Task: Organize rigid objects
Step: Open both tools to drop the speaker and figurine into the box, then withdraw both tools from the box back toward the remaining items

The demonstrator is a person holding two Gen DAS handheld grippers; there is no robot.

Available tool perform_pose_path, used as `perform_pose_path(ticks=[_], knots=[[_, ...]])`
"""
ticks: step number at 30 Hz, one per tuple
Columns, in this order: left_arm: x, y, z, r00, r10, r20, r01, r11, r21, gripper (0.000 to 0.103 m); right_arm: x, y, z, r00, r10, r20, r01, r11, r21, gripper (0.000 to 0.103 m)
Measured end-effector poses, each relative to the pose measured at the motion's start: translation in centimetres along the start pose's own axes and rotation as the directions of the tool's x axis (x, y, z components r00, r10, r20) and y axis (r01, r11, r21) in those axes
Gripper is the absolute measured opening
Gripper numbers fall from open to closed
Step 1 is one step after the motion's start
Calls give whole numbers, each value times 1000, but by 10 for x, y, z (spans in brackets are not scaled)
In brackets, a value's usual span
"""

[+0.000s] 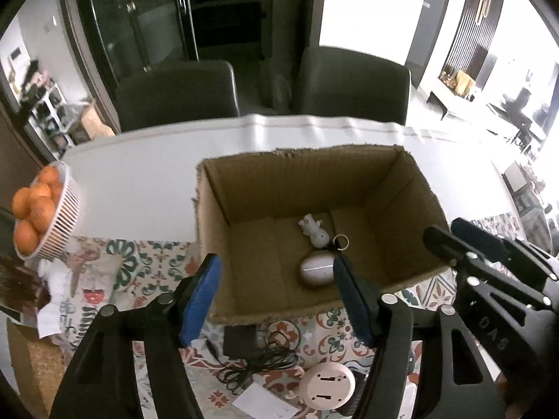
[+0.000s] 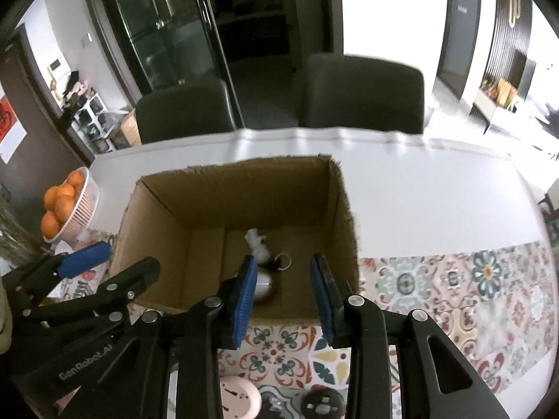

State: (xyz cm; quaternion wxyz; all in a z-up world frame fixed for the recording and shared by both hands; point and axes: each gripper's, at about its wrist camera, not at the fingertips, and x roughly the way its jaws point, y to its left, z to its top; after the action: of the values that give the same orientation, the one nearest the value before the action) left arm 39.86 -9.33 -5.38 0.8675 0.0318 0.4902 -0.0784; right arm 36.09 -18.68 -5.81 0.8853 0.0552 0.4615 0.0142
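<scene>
An open cardboard box (image 1: pixel 384 181) (image 2: pixel 167 195) stands on the table. Inside lie a small white figurine (image 1: pixel 313 229) (image 2: pixel 256 242), a key ring (image 1: pixel 340 242) (image 2: pixel 283 262) and a silver egg-shaped object (image 1: pixel 316 271) (image 2: pixel 262 284). My left gripper (image 1: pixel 276 296) is open and empty above the box's near wall. My right gripper (image 2: pixel 284 296) is open and empty over the box's near right corner; it also shows at the right of the left wrist view (image 1: pixel 464 241). Below the grippers lie a round pink plug adapter (image 1: pixel 326 386) (image 2: pixel 241 398), a black charger with cable (image 1: pixel 244 344) and a round black object (image 2: pixel 321 405).
A white basket of oranges (image 1: pixel 52 216) (image 2: pixel 77 206) stands at the left. A patterned runner (image 2: pixel 454 289) covers the near part of the white table (image 1: pixel 139 171). Two dark chairs (image 1: pixel 353 83) stand behind the table. A white card (image 1: pixel 265 403) lies near the adapter.
</scene>
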Motion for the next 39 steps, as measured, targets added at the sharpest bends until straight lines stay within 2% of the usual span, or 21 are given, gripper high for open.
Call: perform_pose_path(ticks=[3, 8, 15, 24, 31, 39], knots=[[-17, 0, -7, 998, 21, 51, -21, 1000, 7, 74, -18, 3, -5, 999, -19, 47, 19, 1000, 3, 38], [-41, 0, -21, 990, 50, 129, -53, 998, 22, 86, -43, 7, -16, 992, -47, 119, 47, 999, 5, 58], [-69, 5, -42, 972, 87, 217, -91, 996, 10, 95, -68, 8, -38, 982, -82, 171, 80, 997, 19, 65], [-101, 5, -79, 935, 107, 337, -124, 992, 29, 101, -99, 10, -69, 961, -100, 258, 91, 995, 44, 73], [-114, 2, -104, 923, 100, 373, -123, 992, 39, 103, -117, 11, -93, 947, -123, 298, 113, 992, 51, 77], [-120, -4, -135, 920, 79, 385, -101, 994, 37, 103, -131, 11, -124, 938, -135, 319, 124, 991, 57, 79]])
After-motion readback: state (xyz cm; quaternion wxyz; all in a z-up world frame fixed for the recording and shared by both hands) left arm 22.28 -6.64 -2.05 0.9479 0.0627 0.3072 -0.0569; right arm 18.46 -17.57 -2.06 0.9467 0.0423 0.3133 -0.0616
